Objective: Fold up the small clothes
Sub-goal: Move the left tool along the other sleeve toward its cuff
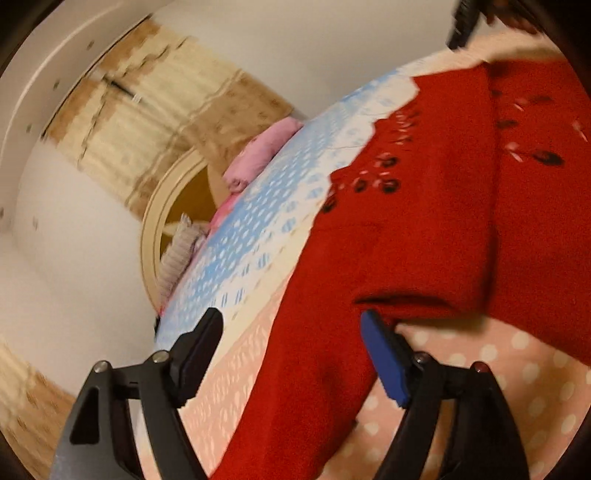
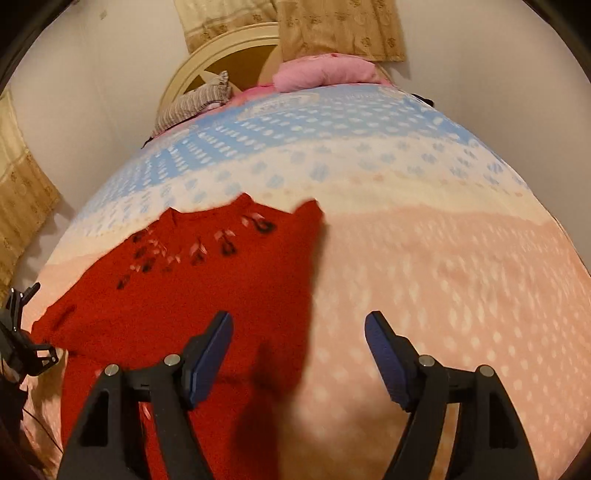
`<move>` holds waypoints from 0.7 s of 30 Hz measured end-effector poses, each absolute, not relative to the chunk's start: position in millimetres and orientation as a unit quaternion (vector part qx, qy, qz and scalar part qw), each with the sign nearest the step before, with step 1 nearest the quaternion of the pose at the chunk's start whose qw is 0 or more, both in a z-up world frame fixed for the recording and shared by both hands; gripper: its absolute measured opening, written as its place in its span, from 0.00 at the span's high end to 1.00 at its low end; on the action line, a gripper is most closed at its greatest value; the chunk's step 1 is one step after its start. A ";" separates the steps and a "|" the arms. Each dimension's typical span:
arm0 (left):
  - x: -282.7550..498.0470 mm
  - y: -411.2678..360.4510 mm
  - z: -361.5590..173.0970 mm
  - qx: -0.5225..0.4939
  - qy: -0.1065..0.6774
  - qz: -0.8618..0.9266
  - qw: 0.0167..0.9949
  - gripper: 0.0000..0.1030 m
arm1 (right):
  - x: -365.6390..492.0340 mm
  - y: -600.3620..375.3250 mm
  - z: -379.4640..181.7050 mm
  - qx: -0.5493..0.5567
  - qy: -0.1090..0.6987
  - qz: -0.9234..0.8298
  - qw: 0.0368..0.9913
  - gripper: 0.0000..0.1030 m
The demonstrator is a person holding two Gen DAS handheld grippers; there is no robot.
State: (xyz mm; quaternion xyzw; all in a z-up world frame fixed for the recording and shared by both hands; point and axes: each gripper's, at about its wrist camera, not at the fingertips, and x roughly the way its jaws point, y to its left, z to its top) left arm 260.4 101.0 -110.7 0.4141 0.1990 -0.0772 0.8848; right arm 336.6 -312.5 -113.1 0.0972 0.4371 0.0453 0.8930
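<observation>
A red garment [image 2: 192,295] lies spread on a bed [image 2: 443,277] whose cover runs from pink with pale dots near the cameras through cream to blue at the far end. The garment bears a band of dark and pale stitched motifs, and in the left wrist view one part is folded over the rest, forming a thick edge close to the fingers. The left gripper [image 1: 291,354] stands wide open; red cloth passes between its fingers, and its blue pad [image 1: 384,362] sits just beside the folded edge, though contact cannot be told and nothing is clamped. The right gripper [image 2: 299,354] is likewise wide open and holds nothing; it hangs over the garment's right-hand border, its left finger above red cloth, its right above bare cover. At the bed's far end rest a pink pillow [image 2: 325,74] and a striped cloth [image 2: 192,103], before a cream headboard [image 2: 207,55] and beige curtains [image 2: 332,29].
</observation>
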 end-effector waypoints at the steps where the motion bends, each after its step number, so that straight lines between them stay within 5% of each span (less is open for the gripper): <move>1: 262.6 105.7 -112.3 0.405 0.203 -0.074 0.888 0.17 | 344.0 -305.9 -115.2 0.094 0.440 0.051 0.892 0.28; 4: 266.6 115.8 -111.3 0.359 0.223 -0.066 0.904 0.17 | 365.4 -280.1 -131.8 0.058 0.464 0.058 0.882 0.30; 7: 265.5 121.5 -111.8 0.320 0.237 -0.057 0.916 0.15 | 376.8 -268.3 -154.2 -0.001 0.493 0.030 0.869 0.76; 10: 259.5 119.9 -109.5 0.301 0.238 -0.062 0.921 0.12 | 370.6 -288.0 -152.4 0.006 0.484 0.003 0.875 0.90; 21: 265.6 90.8 -102.1 0.212 0.265 -0.078 0.937 0.08 | 351.0 -336.7 -153.2 0.069 0.479 -0.013 0.875 0.95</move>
